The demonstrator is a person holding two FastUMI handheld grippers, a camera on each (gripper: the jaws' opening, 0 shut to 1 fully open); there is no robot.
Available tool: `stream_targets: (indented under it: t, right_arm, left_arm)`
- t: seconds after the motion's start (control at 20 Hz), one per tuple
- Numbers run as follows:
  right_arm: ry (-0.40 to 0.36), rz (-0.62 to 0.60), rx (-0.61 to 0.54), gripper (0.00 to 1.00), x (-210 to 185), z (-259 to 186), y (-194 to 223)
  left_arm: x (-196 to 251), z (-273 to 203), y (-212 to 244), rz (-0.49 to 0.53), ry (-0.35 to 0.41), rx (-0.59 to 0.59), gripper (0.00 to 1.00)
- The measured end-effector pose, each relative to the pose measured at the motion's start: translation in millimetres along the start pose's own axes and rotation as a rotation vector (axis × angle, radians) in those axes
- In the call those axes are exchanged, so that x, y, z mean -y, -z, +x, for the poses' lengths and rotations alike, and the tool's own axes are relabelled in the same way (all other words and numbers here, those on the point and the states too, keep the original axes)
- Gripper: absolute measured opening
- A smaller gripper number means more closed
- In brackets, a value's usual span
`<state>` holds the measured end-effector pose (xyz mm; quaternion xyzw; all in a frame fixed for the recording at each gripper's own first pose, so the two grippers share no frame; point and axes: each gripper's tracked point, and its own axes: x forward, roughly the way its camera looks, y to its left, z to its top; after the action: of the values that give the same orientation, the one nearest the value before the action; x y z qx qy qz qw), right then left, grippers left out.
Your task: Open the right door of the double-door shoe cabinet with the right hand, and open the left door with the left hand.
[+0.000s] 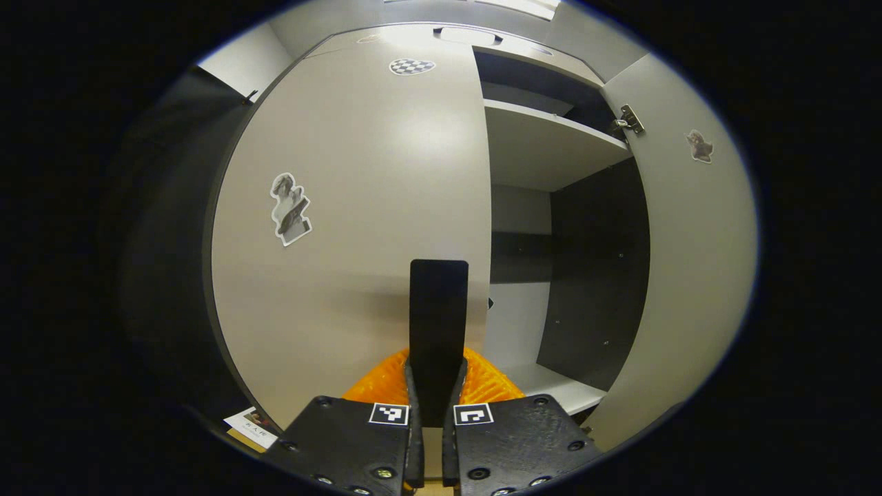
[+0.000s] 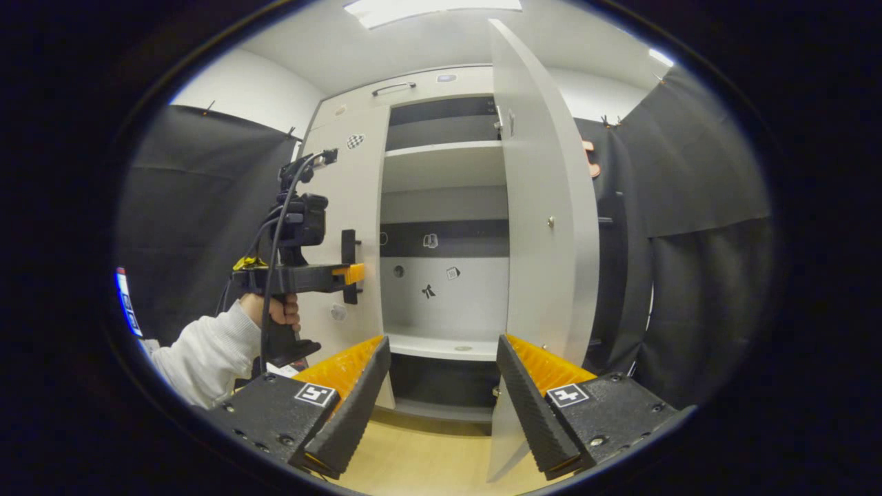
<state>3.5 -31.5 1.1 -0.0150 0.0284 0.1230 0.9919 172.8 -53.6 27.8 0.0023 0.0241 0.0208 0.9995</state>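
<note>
A: Left gripper view: the left tongs (image 1: 439, 420) are clamped on the black handle (image 1: 438, 324) of the left door (image 1: 358, 227), which sits flush, closed.

B: Right gripper view adds the hand (image 2: 279, 310) holding that gripper at the handle. The right tongs (image 2: 441, 393) gape wide, empty; the right door (image 2: 544, 207) stands swung open, shelves (image 2: 444, 148) showing.

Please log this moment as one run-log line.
right grey cabinet door: open | left grey cabinet door: closed | left gripper: fingers shut on black handle | right gripper: open
</note>
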Motion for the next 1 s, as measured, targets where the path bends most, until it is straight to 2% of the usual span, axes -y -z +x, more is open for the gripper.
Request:
stream_targets:
  t: [0.4,0.75,1.0]
  right_arm:
    - [0.018,0.026,0.007,0.96,1,-11,8]
    - [-0.003,0.029,-0.021,0.96,-4,-7,21]
    - [-0.005,0.015,-0.02,0.97,-4,-7,22]
  left_arm:
    - [-7,-48,-5,0.018,0.002,0.006,0.09]
    - [-33,-100,-7,0.031,0.008,0.006,0.09]
    - [-68,-139,-11,0.055,-0.058,0.034,0.08]
